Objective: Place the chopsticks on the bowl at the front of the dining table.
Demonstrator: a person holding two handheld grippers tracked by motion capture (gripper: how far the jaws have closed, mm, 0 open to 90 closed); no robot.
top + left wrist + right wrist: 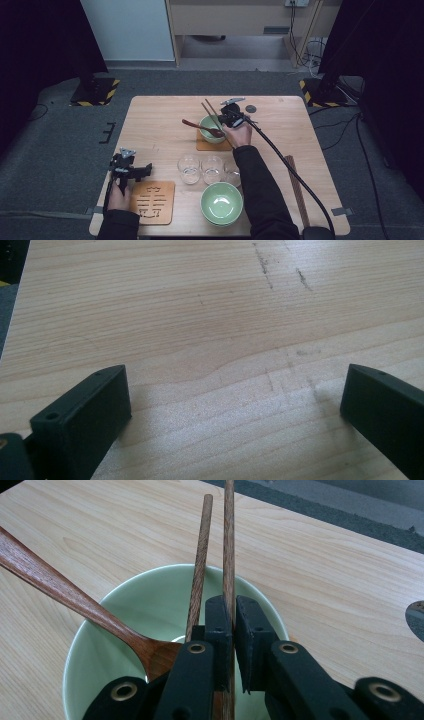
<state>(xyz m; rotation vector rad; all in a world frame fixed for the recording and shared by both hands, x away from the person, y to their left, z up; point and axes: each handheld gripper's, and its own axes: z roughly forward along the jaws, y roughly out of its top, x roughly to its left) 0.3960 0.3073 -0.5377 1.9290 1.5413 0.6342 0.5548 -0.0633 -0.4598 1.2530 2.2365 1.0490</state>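
My right gripper (232, 118) hovers over a pale green bowl (212, 131) that stands on a small wooden coaster at the middle back of the table. In the right gripper view its jaws (234, 606) are shut on one dark wooden chopstick (229, 550). A second chopstick (200, 555) runs close along the left jaw; whether it is gripped too I cannot tell. A brown wooden spoon (60, 592) rests in the bowl (135, 605), handle leaning out to the left. My left gripper (125, 167) sits at the front left, jaws (235, 390) open over bare wood.
Three clear glasses (212, 169) stand in a row at the table's middle. In front of them is a second green bowl (221, 202), with a cut-out wooden coaster (152, 201) to its left. A dark wooden strip (296, 190) lies at the right and a small dark disc (251, 108) at the back.
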